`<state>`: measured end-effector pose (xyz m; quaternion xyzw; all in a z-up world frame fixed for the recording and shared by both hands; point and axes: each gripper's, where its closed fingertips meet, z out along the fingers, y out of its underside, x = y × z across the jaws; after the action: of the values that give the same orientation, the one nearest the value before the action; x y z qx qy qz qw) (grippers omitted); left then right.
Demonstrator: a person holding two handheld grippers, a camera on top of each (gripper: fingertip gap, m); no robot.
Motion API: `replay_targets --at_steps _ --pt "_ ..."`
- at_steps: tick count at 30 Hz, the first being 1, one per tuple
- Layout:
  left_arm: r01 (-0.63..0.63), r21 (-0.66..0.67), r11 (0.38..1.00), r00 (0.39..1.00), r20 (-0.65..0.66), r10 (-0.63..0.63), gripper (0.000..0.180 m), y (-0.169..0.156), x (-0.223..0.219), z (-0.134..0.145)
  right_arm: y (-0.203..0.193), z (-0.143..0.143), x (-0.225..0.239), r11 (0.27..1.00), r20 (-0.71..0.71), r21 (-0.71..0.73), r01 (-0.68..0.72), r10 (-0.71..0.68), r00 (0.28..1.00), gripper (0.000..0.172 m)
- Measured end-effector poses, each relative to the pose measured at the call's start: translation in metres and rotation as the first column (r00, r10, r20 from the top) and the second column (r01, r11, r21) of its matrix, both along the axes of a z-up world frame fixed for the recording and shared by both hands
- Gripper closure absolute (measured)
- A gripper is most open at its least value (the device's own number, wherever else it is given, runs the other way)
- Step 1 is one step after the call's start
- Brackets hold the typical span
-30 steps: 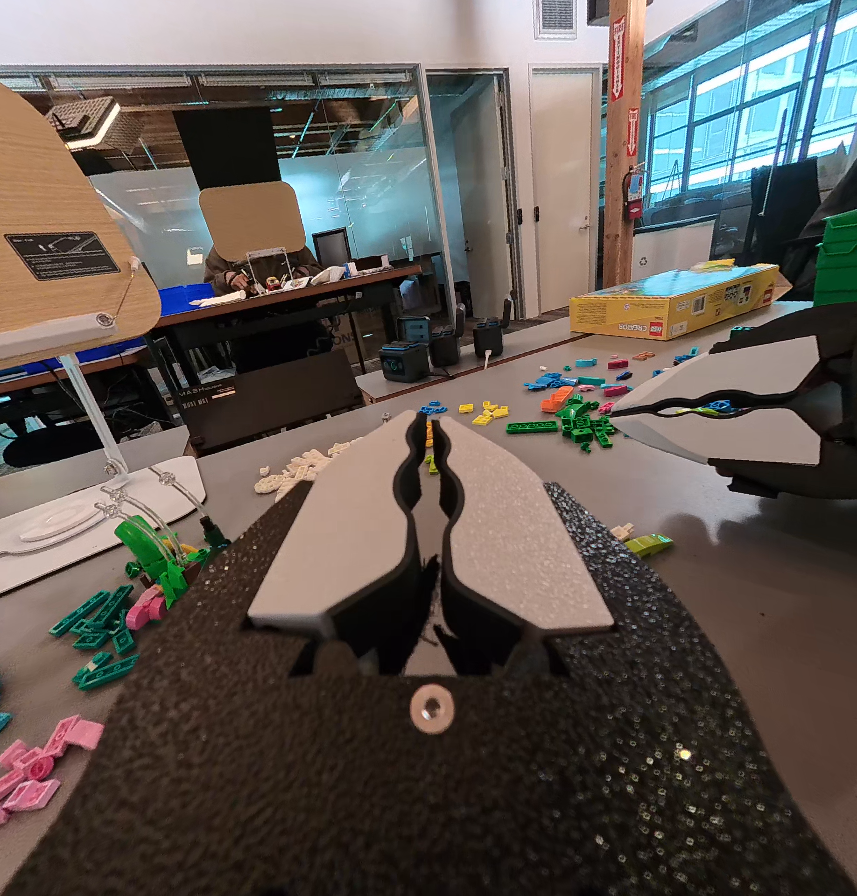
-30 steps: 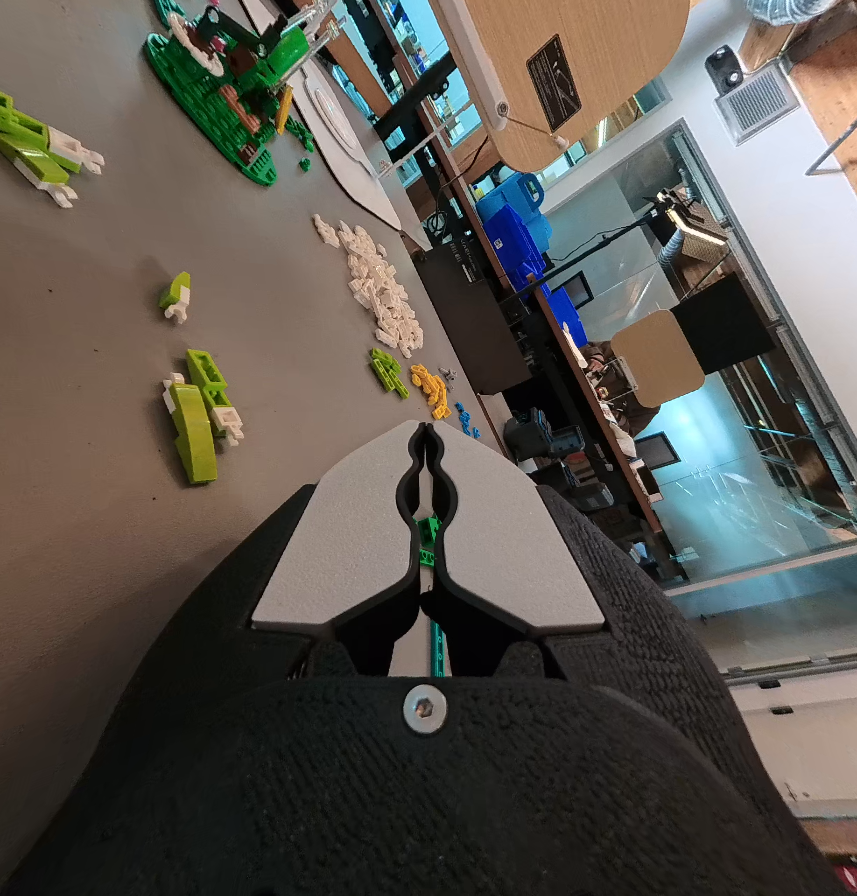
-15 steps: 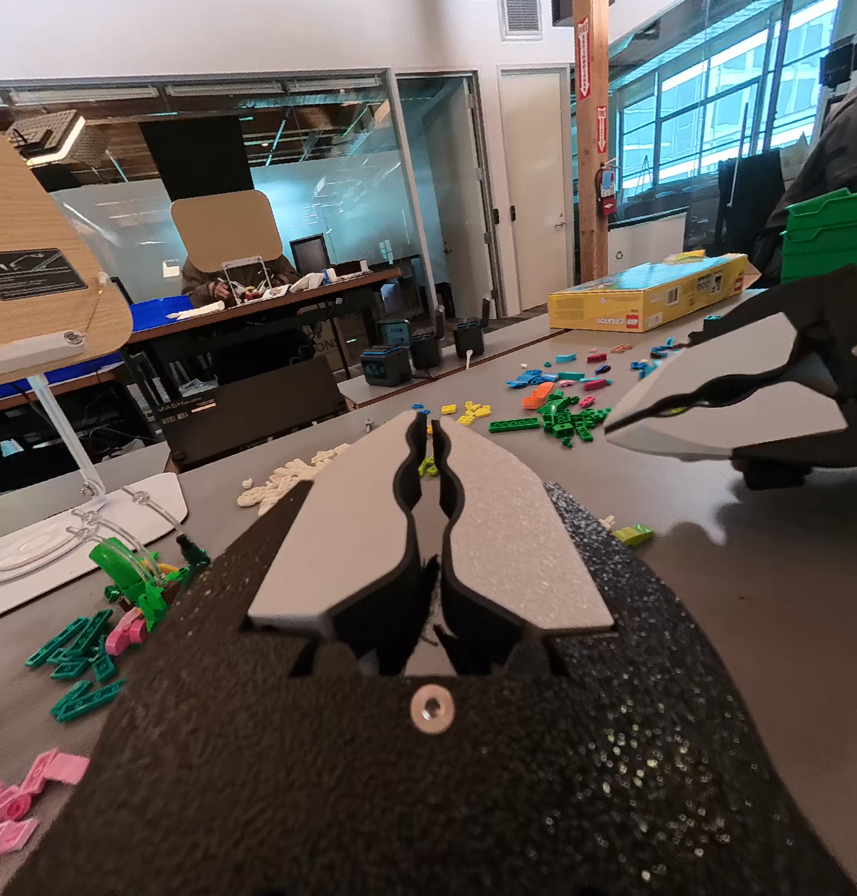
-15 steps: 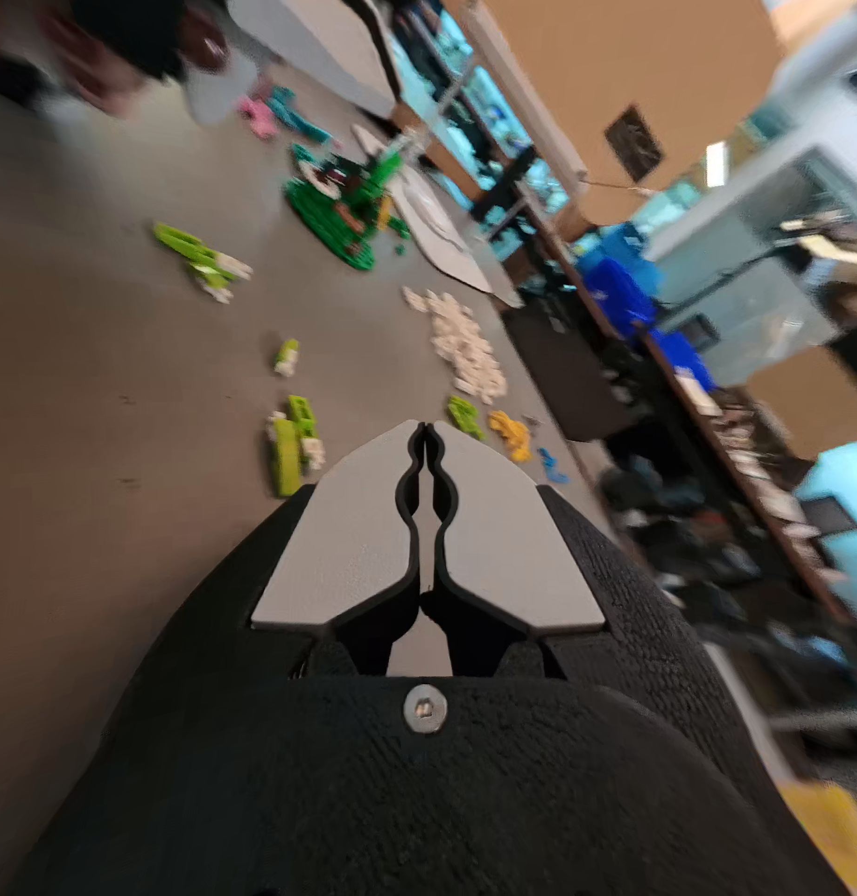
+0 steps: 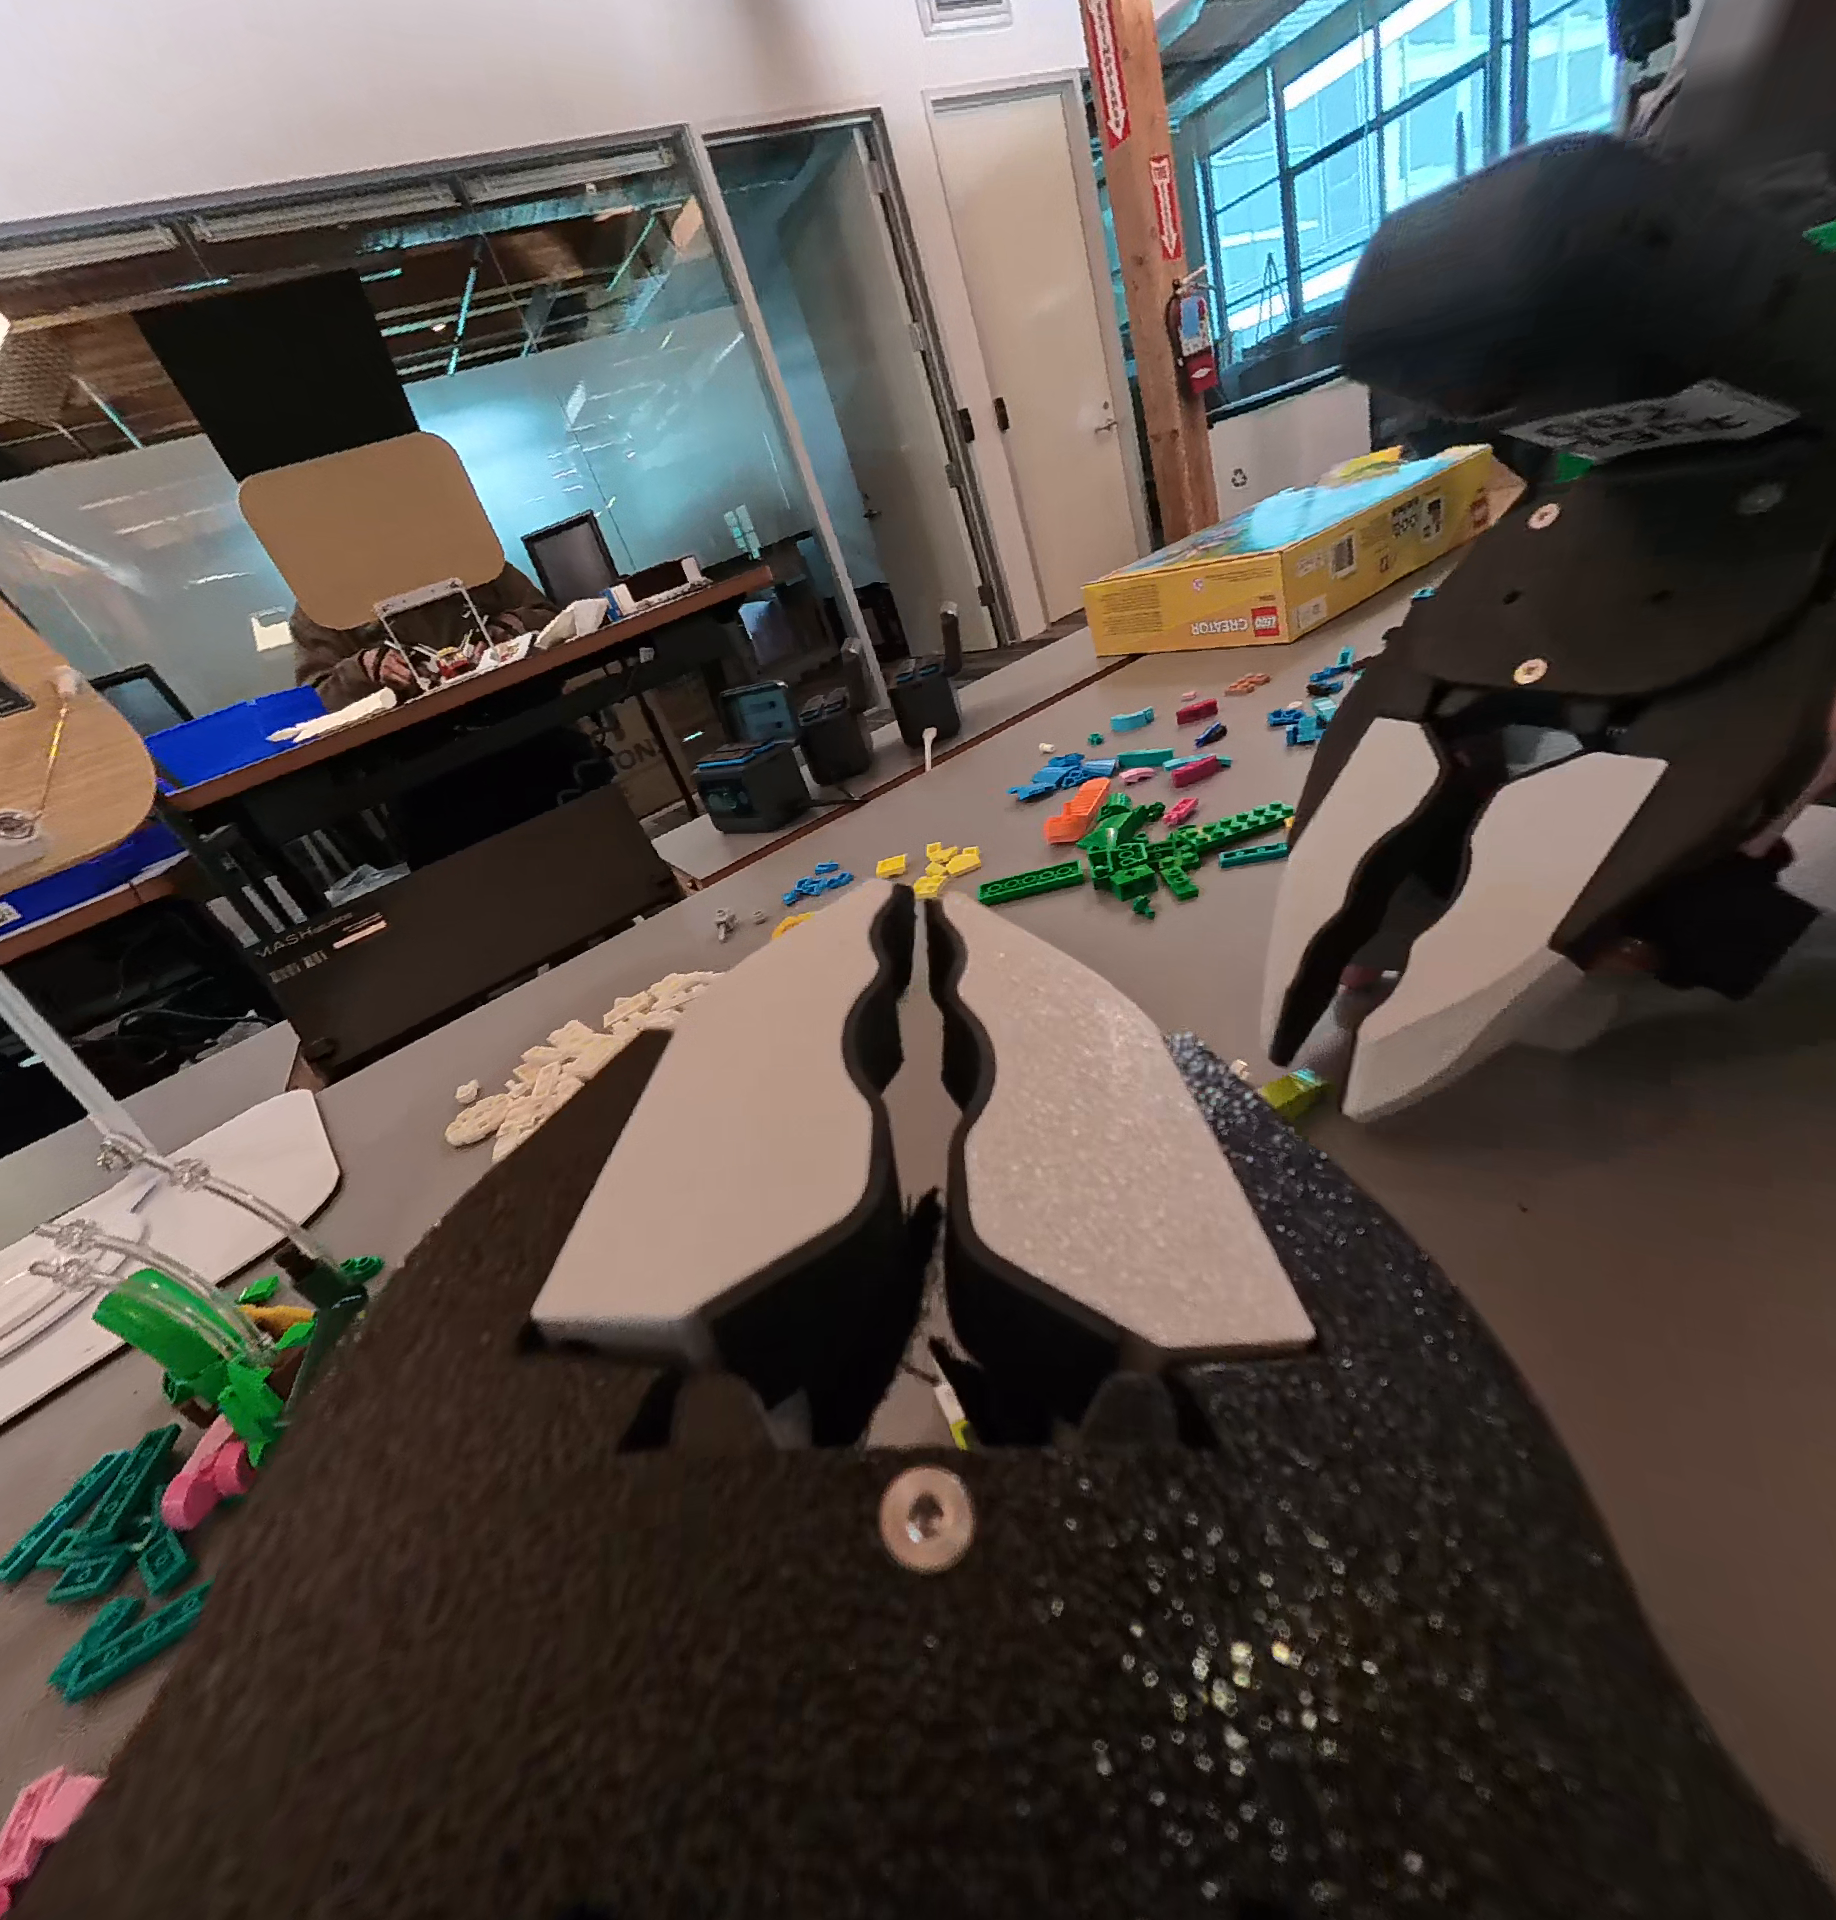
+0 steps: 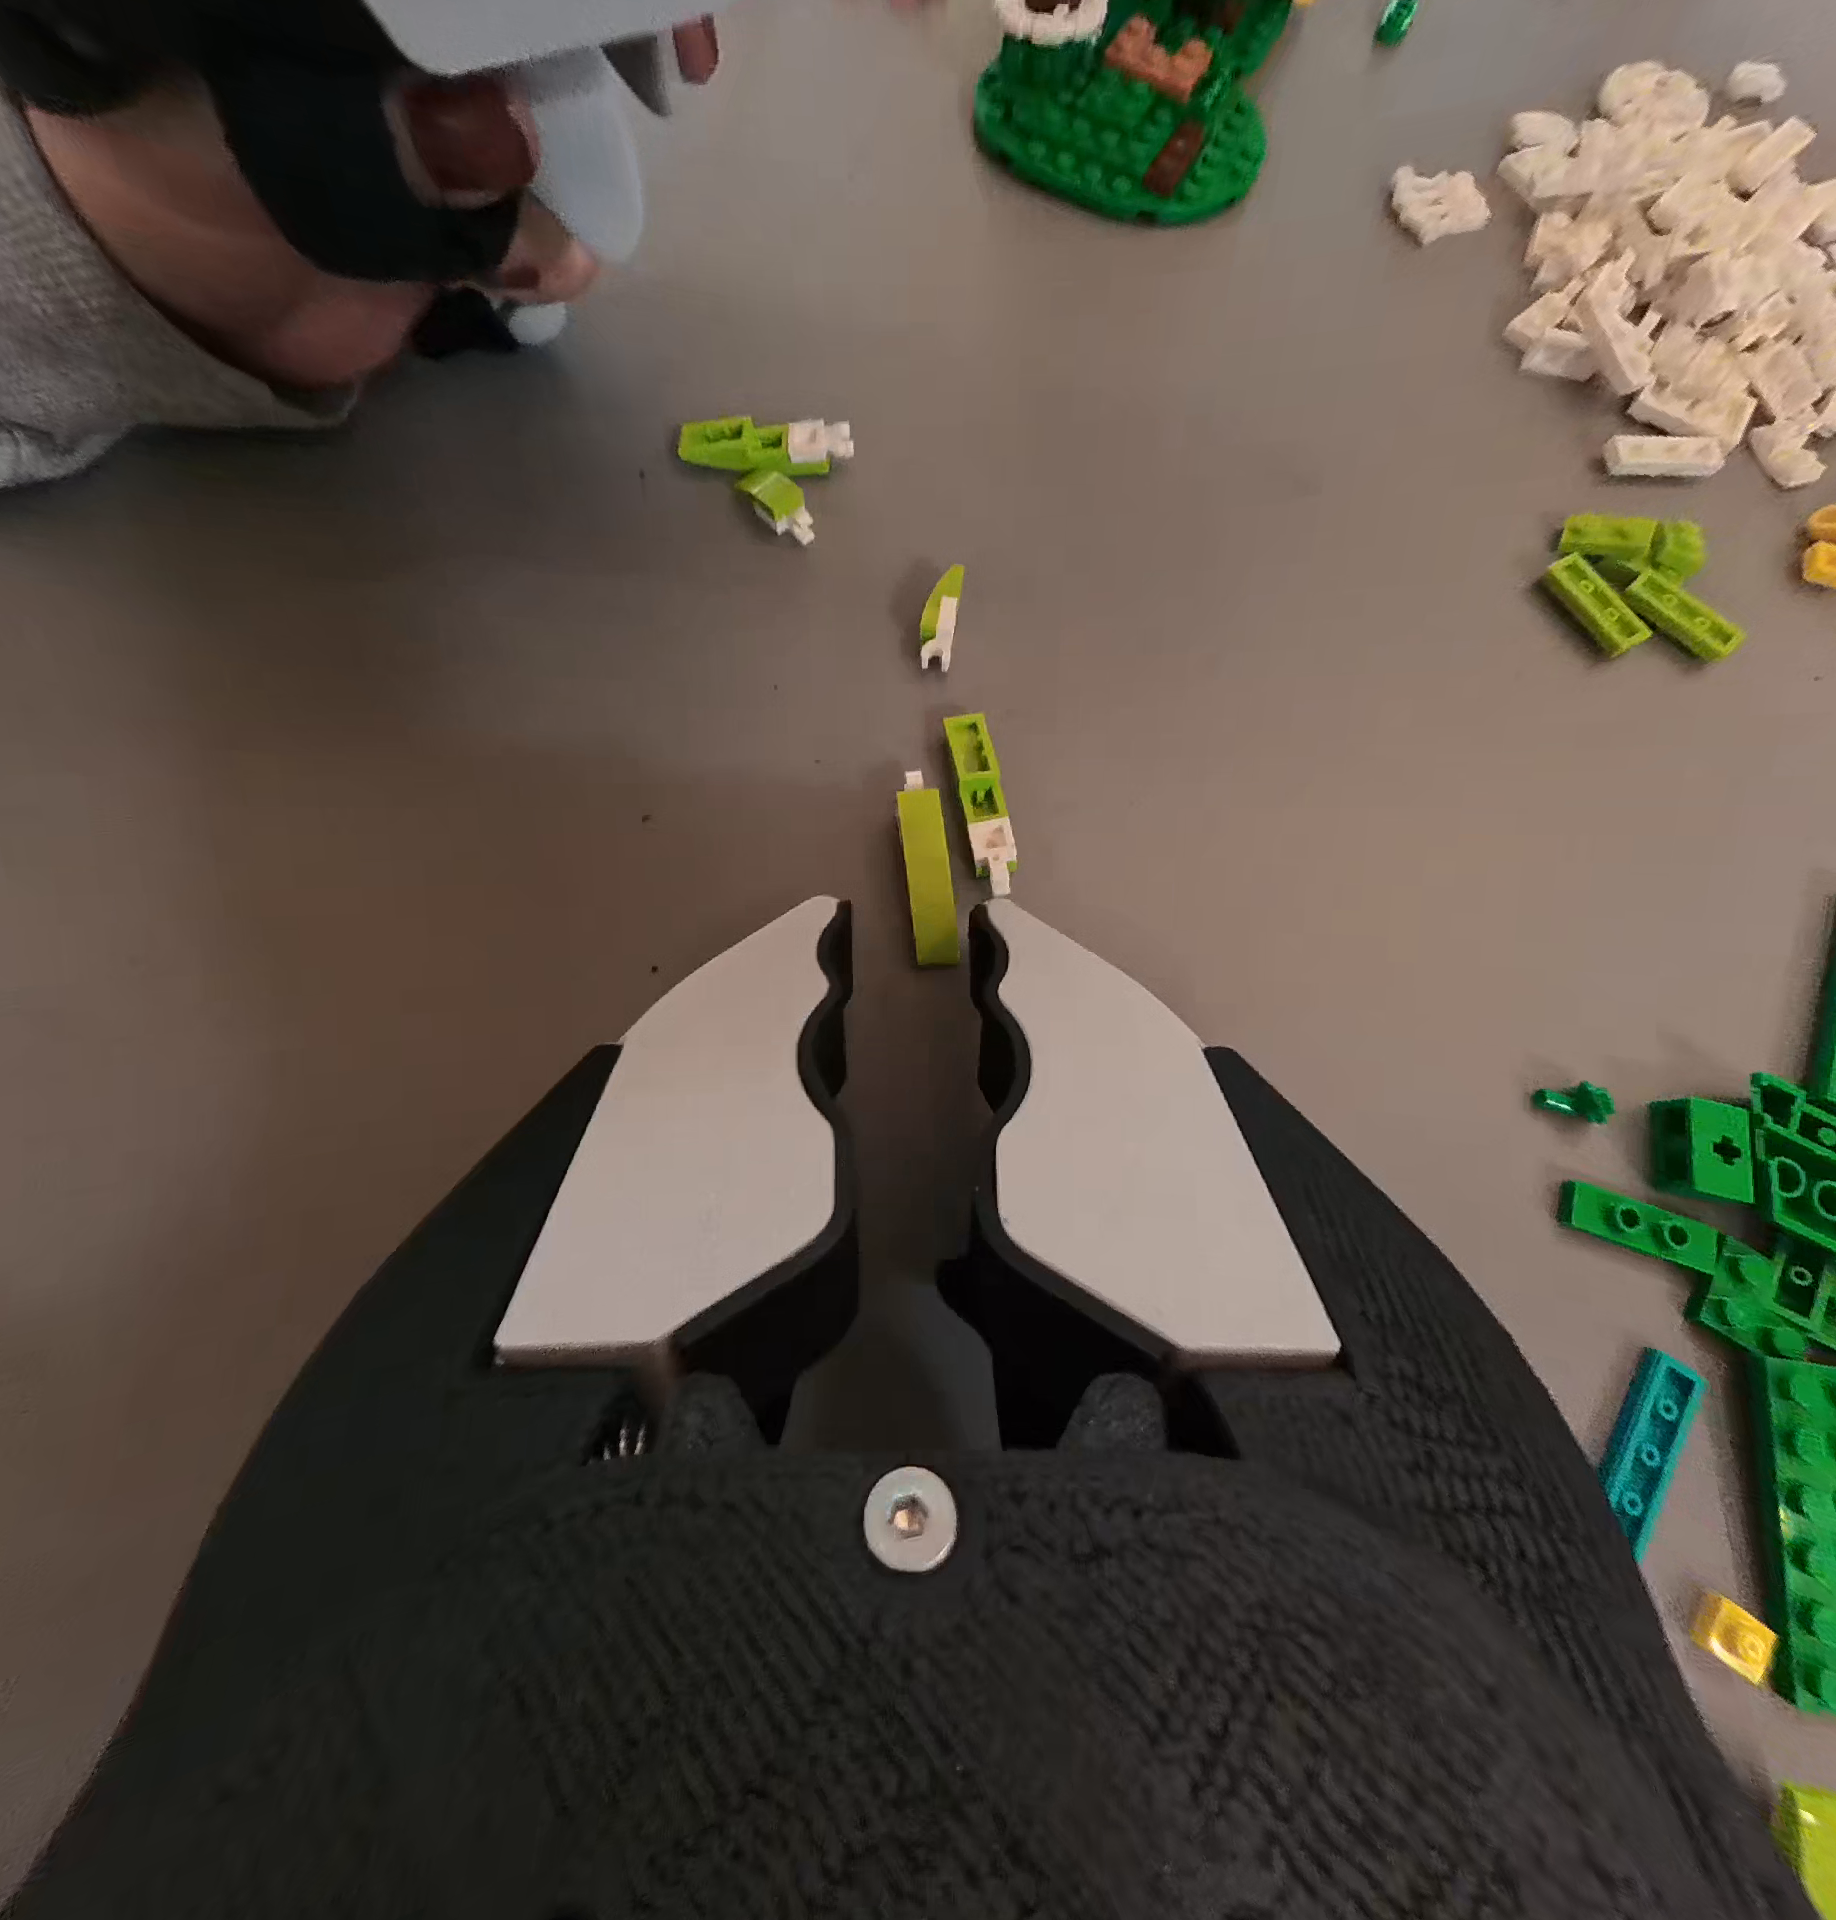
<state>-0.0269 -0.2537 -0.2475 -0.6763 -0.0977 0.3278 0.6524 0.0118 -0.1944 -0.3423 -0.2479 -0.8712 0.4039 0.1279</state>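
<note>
Right gripper tilted down over grey table, jaws parted a little, nothing held. Lime curved piece lying flat at the jaw mouth, near end between the tips, closer to the right pad; clear gap on the left, no pressing seen. Lime-and-white brick just beside it, on the right. More lime pieces farther ahead; white pile and green plates off to the right.

Left gripper held above the table, jaws all but closed, nothing seen between them. Green model low to its left.

Judged: right gripper nearest the lime curved piece, straddling it without grip.
</note>
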Motion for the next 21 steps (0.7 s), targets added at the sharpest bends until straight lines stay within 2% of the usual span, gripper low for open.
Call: replay_targets --at_steps 3,5,7,11,14,18,21 --pt "0.022 -0.041 0.999 1.000 -0.019 -0.023 0.177 0.005 0.005 -0.004 0.000 0.000 -0.002 1.000 0.015 -0.007 0.018 -0.018 1.000 0.156" --pt "0.059 -0.091 0.994 0.998 -0.015 -0.061 0.178 0.011 0.010 -0.010 0.002 0.000 -0.003 0.999 0.018 -0.016 0.035 -0.035 0.999 0.172" --pt "0.084 -0.148 0.985 0.996 -0.022 -0.088 0.178 0.017 0.014 -0.017 0.002 0.003 -0.004 0.998 0.031 -0.050 0.044 -0.042 0.999 0.172" --pt "0.159 -0.255 0.954 0.978 -0.091 -0.187 0.175 0.029 0.032 -0.028 0.006 0.025 -0.008 0.960 0.086 -0.267 0.082 -0.061 0.994 0.172" --pt "0.143 -0.342 0.929 0.970 -0.138 -0.200 0.174 0.034 0.036 -0.038 0.010 0.036 -0.009 0.926 0.099 -0.368 0.089 -0.057 0.993 0.172" --pt "0.091 -0.388 0.917 0.968 -0.182 -0.173 0.175 0.037 0.034 -0.043 0.009 0.032 -0.010 0.958 0.015 -0.282 0.048 -0.046 0.999 0.169" --pt "0.077 -0.353 0.932 0.972 -0.182 -0.149 0.175 0.035 0.031 -0.038 0.001 0.015 -0.005 0.987 0.046 -0.161 0.003 0.005 0.999 0.153"
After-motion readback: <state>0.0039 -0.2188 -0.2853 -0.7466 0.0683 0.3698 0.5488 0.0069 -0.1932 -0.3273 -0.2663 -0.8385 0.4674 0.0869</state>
